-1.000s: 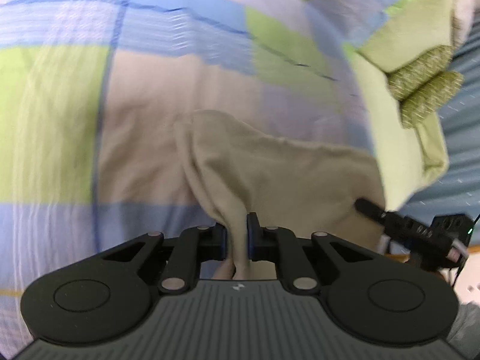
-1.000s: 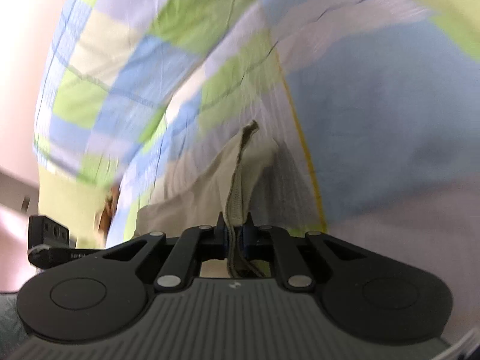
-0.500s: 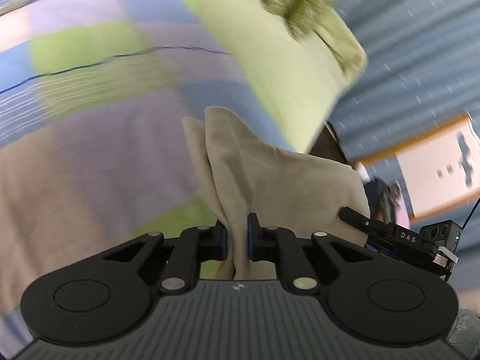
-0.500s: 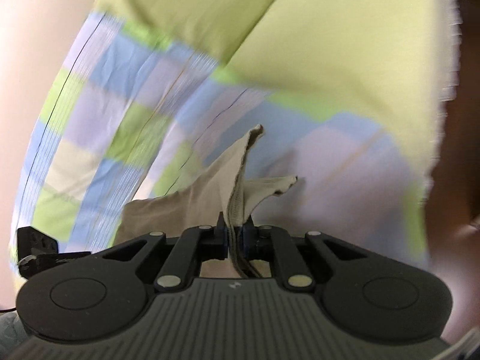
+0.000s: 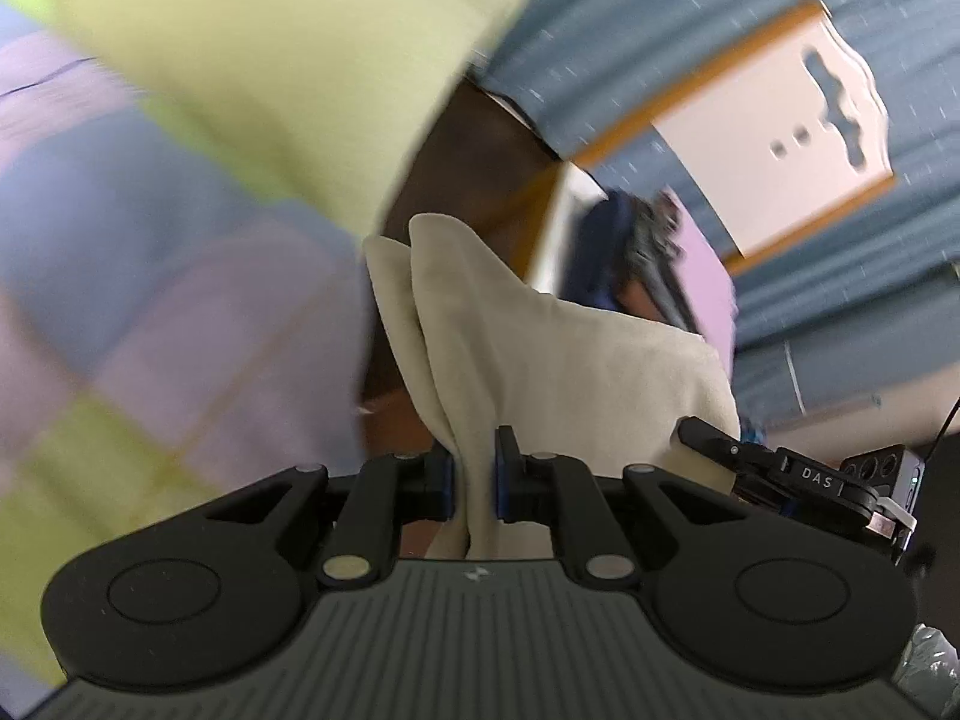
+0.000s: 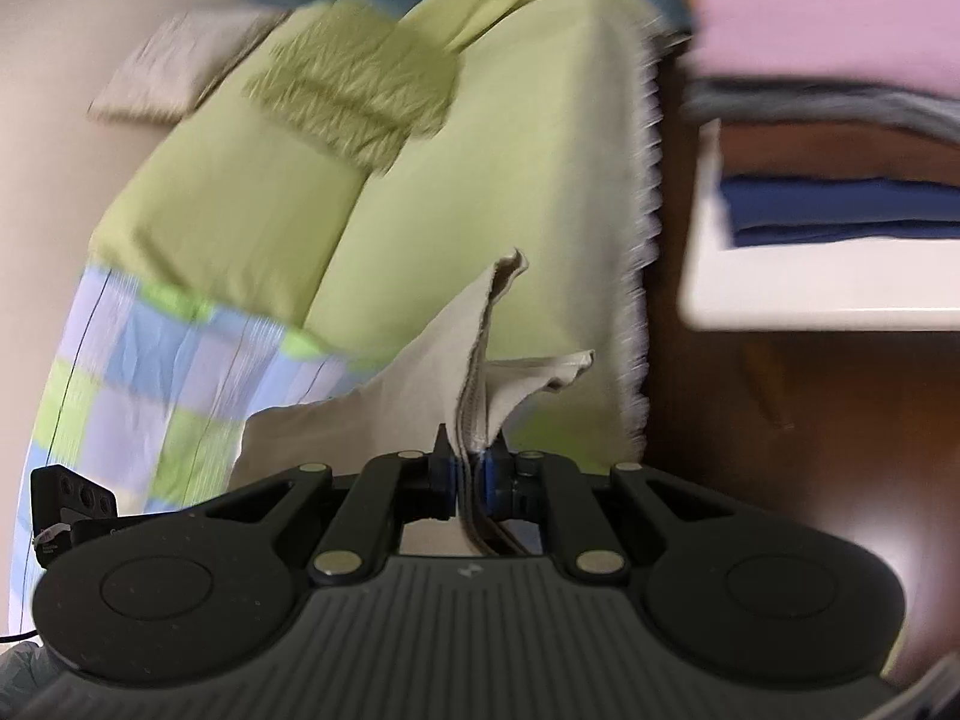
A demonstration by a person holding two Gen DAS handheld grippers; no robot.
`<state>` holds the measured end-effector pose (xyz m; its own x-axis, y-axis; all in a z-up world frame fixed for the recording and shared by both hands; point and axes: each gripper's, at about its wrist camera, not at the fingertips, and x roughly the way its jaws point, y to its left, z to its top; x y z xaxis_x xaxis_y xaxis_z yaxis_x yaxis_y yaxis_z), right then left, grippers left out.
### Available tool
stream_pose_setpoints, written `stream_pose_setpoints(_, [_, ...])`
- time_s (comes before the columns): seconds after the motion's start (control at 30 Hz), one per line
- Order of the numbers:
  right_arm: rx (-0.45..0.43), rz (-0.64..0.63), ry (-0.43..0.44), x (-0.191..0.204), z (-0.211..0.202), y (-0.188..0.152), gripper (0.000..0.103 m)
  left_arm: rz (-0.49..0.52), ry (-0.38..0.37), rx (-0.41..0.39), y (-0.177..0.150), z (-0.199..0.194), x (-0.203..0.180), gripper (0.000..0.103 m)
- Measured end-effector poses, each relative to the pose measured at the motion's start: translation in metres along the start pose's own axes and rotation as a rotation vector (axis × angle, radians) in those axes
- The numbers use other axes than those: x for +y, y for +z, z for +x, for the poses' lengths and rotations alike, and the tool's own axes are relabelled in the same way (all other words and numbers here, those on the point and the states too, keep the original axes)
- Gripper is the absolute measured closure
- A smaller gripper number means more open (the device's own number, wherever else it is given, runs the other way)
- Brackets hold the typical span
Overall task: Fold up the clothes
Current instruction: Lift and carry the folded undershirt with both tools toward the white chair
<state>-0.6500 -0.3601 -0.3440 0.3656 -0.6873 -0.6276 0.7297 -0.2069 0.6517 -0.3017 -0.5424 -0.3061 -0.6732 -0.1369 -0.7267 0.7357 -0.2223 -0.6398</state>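
The left gripper (image 5: 474, 483) is clamped on the beige cloth (image 5: 558, 360). The right gripper (image 6: 469, 477) pinches its hem (a thick seam). The cloth hangs near the green bedsheet (image 6: 480, 180), with a white shelf (image 6: 810, 300) to the right.

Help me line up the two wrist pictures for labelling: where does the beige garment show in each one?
Left wrist: the beige garment rises from between the fingers of the left gripper, centre, spreading right.
Right wrist: the garment stands up from the right gripper, centre, spreading left.
Shared landmark: the light green bedding, behind the garment in both.
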Motion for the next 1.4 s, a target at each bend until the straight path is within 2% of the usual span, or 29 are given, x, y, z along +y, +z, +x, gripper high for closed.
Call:
stream_pose_setpoints(0.33, [-0.138, 0.089, -0.103, -0.079, -0.084, 0.023, 0.096, 0.138, -0.074, 0.098, 0.025, 0.083, -0.089, 0.092])
stream_pose_setpoints(0.73, [-0.246, 0.157, -0.155, -0.148, -0.148, 0.043, 0.096, 0.238, -0.119, 0.151, 0.040, 0.140, -0.163, 0.092])
stream_pose_setpoints(1.0, [-0.291, 0.159, -0.163, -0.179, -0.165, 0.072, 0.096, 0.300, -0.129, 0.138, 0.060, 0.175, -0.206, 0.092])
stream_pose_setpoints(1.2, [-0.318, 0.144, -0.152, -0.201, -0.169, 0.109, 0.096, 0.335, -0.123, 0.114, 0.081, 0.198, -0.231, 0.092])
stream_pose_setpoints(1.4, [-0.350, 0.131, -0.142, -0.217, -0.166, 0.141, 0.096, 0.389, -0.101, 0.062, 0.120, 0.230, -0.252, 0.092])
